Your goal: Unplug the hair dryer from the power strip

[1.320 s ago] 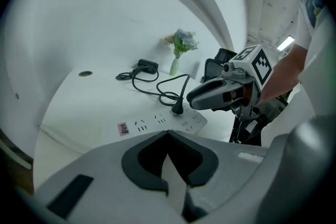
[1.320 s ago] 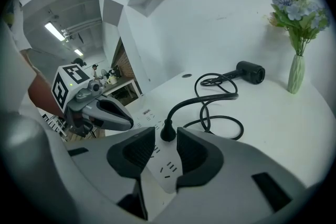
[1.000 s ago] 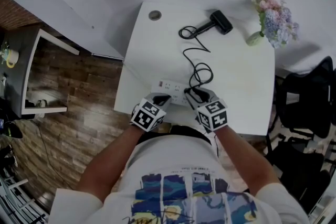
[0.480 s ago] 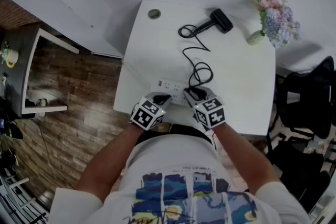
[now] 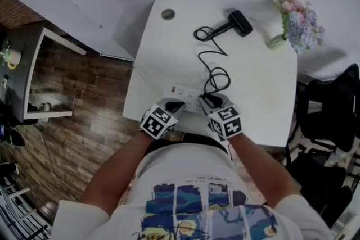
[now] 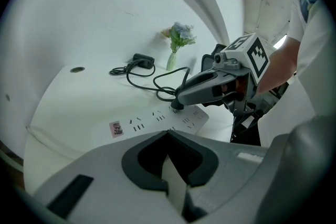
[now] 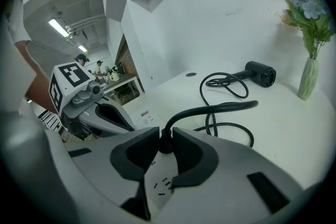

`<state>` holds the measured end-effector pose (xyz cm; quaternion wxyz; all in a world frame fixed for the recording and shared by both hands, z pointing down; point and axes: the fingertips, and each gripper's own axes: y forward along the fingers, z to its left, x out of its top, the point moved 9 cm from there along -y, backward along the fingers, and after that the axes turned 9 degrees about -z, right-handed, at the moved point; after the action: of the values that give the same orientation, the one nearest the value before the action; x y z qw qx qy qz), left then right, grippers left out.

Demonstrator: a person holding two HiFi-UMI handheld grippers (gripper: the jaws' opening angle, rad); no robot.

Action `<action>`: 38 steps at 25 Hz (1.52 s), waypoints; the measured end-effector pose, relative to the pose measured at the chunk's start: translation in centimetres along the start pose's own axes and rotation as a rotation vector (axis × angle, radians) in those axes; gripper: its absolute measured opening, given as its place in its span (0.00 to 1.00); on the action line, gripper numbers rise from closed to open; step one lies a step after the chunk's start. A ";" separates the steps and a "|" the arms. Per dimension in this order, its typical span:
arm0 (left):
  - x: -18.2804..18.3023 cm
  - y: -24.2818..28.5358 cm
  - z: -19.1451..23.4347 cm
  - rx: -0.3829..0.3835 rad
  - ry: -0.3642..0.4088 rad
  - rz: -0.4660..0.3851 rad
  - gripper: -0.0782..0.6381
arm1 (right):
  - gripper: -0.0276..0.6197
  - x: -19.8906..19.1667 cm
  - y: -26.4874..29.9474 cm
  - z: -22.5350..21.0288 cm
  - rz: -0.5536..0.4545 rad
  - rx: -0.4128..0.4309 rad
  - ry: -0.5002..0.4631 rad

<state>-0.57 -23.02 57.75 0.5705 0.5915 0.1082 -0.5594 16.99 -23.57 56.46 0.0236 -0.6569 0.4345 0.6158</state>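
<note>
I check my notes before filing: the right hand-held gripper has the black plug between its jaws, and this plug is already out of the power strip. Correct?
Not quite. The plug still sits in the power strip, as the left gripper view shows. The right hand-held gripper, whose jaws have just been closing, does have it between them.

Right gripper (image 7: 165, 136) jaws, just closing, pinch plug (image 7: 164, 144) seated in power strip (image 7: 157, 182); hair dryer (image 7: 261, 74) far beyond plug.
</note>
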 end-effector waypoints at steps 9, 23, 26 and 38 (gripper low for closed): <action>0.0 0.0 -0.1 -0.004 0.010 0.011 0.11 | 0.14 0.3 -0.2 0.3 -0.004 -0.020 -0.031; 0.1 0.1 -0.1 0.010 0.021 0.022 0.11 | 0.13 0.6 -0.6 1.1 0.011 -0.047 -0.054; 0.1 0.1 0.0 0.008 0.012 0.028 0.11 | 0.13 0.6 -0.8 1.2 0.004 -0.051 -0.058; 0.0 0.2 -0.1 0.014 -0.002 0.024 0.11 | 0.13 5.9 -2.2 1.7 -0.122 -0.001 -0.055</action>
<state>-0.40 -23.05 57.80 0.5731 0.5961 0.0965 -0.5539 16.18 -24.47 50.04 0.0727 -0.6650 0.3922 0.6314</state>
